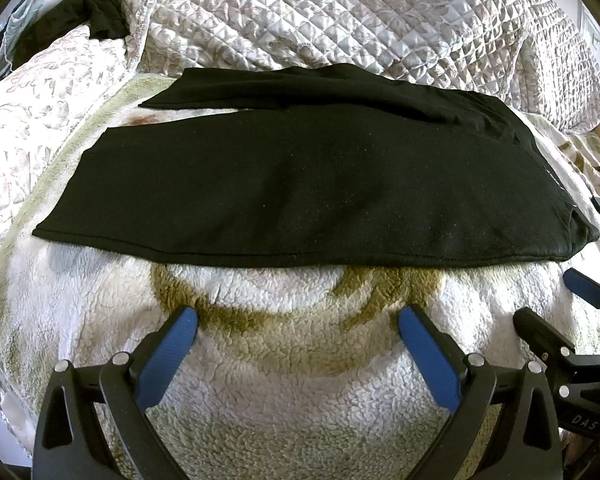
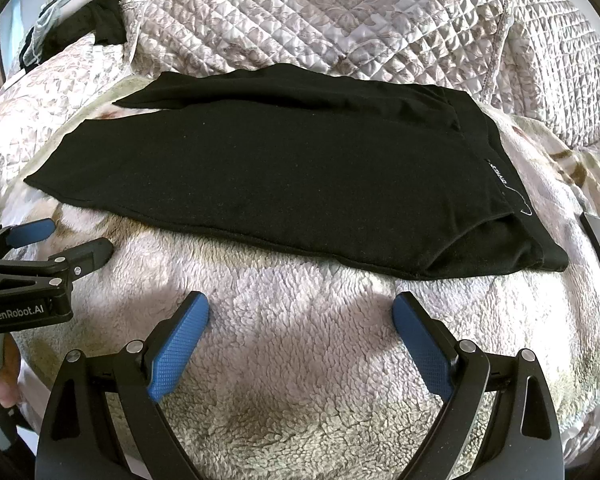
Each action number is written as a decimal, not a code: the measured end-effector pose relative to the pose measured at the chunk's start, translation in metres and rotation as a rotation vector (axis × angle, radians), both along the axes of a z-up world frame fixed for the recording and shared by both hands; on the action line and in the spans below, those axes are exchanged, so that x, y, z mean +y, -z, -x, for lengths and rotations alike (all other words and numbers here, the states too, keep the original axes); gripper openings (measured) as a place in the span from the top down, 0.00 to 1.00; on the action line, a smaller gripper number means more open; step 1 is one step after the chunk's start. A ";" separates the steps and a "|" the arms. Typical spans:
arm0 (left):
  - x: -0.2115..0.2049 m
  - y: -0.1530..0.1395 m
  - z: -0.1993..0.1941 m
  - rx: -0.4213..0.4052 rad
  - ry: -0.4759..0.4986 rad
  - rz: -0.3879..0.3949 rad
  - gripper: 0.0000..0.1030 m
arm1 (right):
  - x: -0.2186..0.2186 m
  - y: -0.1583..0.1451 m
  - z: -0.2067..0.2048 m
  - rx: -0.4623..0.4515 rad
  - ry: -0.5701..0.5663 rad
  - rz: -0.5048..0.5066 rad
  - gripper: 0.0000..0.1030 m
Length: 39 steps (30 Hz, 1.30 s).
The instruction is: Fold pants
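My left tongs [image 1: 298, 322] and right tongs [image 2: 300, 308] are both spread apart and hold nothing; the black pants [image 1: 300, 184] lie flat just ahead on the fleece blanket [image 1: 300, 380].
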<state>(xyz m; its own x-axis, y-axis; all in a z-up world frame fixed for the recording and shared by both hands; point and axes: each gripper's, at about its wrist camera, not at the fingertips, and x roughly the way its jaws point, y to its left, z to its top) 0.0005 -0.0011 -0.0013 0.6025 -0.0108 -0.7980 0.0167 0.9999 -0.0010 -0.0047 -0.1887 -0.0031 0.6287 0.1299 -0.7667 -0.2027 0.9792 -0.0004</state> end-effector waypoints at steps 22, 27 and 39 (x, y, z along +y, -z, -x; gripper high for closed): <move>0.000 0.000 0.000 0.001 0.000 -0.001 0.01 | 0.000 0.000 0.001 -0.005 -0.001 0.000 0.09; 0.000 0.000 -0.001 0.002 0.001 -0.001 0.01 | -0.001 0.000 0.001 -0.005 -0.001 0.001 0.09; 0.000 0.000 -0.001 0.003 0.001 -0.001 0.01 | 0.001 -0.005 0.001 -0.009 0.000 0.001 0.09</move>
